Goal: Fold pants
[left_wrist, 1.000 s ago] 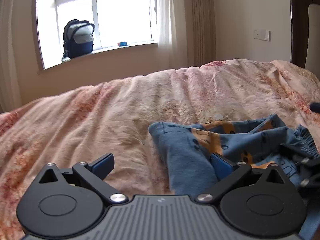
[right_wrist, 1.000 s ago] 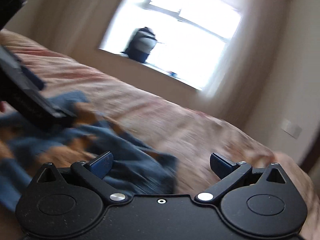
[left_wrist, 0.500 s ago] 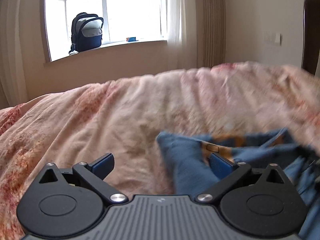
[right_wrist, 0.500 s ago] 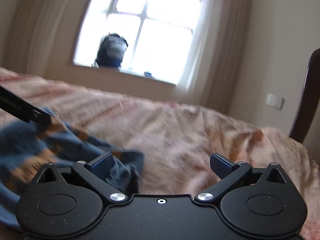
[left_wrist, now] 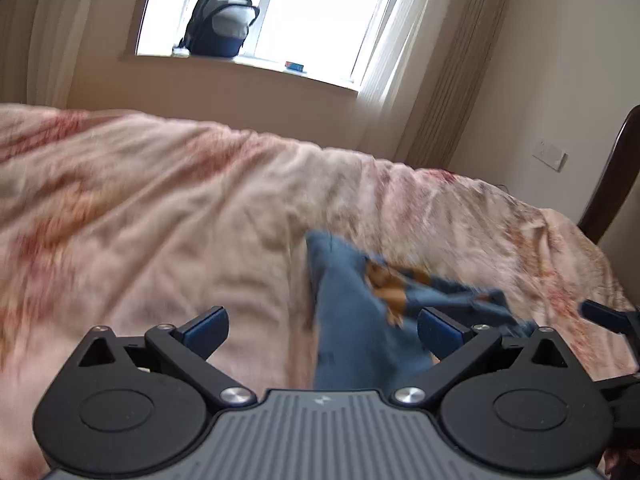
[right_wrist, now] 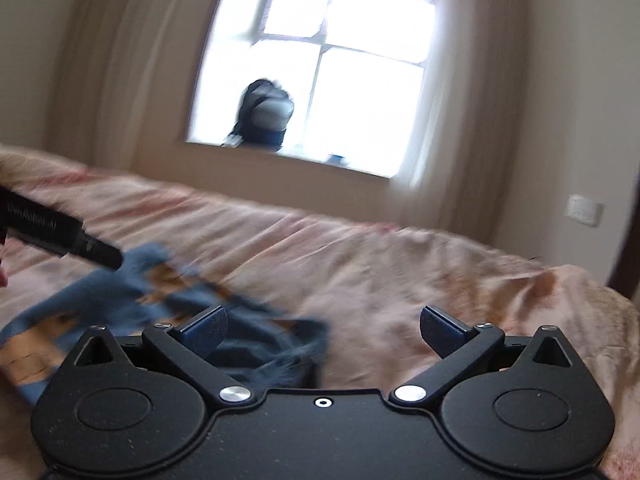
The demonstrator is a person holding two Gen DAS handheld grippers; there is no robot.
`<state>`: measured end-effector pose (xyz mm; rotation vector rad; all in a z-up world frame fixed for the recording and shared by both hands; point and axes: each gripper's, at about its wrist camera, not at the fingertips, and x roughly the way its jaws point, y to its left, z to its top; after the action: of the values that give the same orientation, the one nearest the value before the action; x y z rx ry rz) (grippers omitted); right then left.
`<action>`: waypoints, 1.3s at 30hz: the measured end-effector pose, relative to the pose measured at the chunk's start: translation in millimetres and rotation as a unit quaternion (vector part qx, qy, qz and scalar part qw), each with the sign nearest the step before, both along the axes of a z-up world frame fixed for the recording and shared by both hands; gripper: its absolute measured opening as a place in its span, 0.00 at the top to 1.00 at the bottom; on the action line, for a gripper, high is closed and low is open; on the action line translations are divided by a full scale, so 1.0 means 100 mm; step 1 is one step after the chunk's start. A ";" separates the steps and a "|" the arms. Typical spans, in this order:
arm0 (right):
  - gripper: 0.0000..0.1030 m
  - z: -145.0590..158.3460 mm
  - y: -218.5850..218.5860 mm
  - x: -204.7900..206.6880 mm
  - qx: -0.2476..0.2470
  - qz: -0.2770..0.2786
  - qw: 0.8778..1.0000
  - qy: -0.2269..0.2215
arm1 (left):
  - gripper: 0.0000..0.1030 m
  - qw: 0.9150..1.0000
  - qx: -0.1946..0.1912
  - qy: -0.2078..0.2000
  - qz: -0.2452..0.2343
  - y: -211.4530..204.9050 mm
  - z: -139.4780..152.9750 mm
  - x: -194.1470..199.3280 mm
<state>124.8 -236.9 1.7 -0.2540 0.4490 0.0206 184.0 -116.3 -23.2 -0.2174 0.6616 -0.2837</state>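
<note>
Swings both cameras since 0.5 s ago: tips the left view so that the window (left_wrist: 320, 8) and the backpack (left_wrist: 220, 24) ride higher and lean, and smears the right view with motion blur. Keeps the left gripper (left_wrist: 324, 326) spread wide, clamping nothing, with a blue fold of the pants (left_wrist: 352, 320) lying between its fingers (left_wrist: 206, 326) and close against the right-hand one; cannot tell whether cloth and pad touch. Holds the right gripper (right_wrist: 323, 328) just as wide and just as empty, poised over the near edge of the same garment. Leaves the pants in a rumpled heap on the pink duvet (left_wrist: 160, 220), blue with orange patches, 1 end pointing up the bed and the rest bunched toward the right gripper; from the right wrist, trails off leftward past the left gripper's black body. Shows no flat layout, no aligned legs, no crease. Judging from that, stands at the very start, with 0 folds made. Probably calls for a grasp at 2 points, then spreading flat, laying 1 leg over the other and folding across the length. Cannot make out waistband or cuffs through the blur, so cannot say which end lies nearer either gripper.
</note>
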 end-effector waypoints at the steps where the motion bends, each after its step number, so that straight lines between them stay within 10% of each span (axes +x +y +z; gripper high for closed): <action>1: 0.01 -0.01 0.09 0.00 -0.029 0.004 0.999 0.023 | 0.00 1.000 0.003 0.003 -0.007 0.00 -0.02 -0.06; 7: 0.01 -0.16 0.29 -0.09 -0.166 0.028 0.984 0.058 | 0.00 0.995 0.103 0.014 -0.002 -0.02 -0.29 -0.29; 11: 0.01 -0.12 0.12 -0.07 -0.114 0.038 0.991 0.062 | 0.00 0.997 0.070 0.016 0.008 0.08 -0.25 -0.33; 17: 0.01 -0.04 0.17 -0.21 -0.105 0.061 0.991 -0.055 | 0.00 0.997 0.076 0.004 -0.004 0.05 -0.17 -0.21; 20: 0.01 -0.26 0.21 -0.03 -0.151 0.035 0.988 0.011 | 0.00 0.996 0.087 0.025 0.011 -0.02 -0.26 -0.16; 24: 0.01 -0.25 0.07 0.02 -0.096 0.023 0.994 0.037 | 0.00 0.995 0.089 0.023 0.027 -0.04 -0.27 -0.23; 39: 0.01 -0.04 -0.01 -0.05 -0.053 -0.007 0.998 -0.018 | 0.00 0.993 0.117 0.010 0.030 -0.13 -0.14 -0.36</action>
<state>119.4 -238.4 -2.4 -0.3552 0.4168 -0.0208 147.8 -129.2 -36.9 -0.0153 0.7000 -0.1436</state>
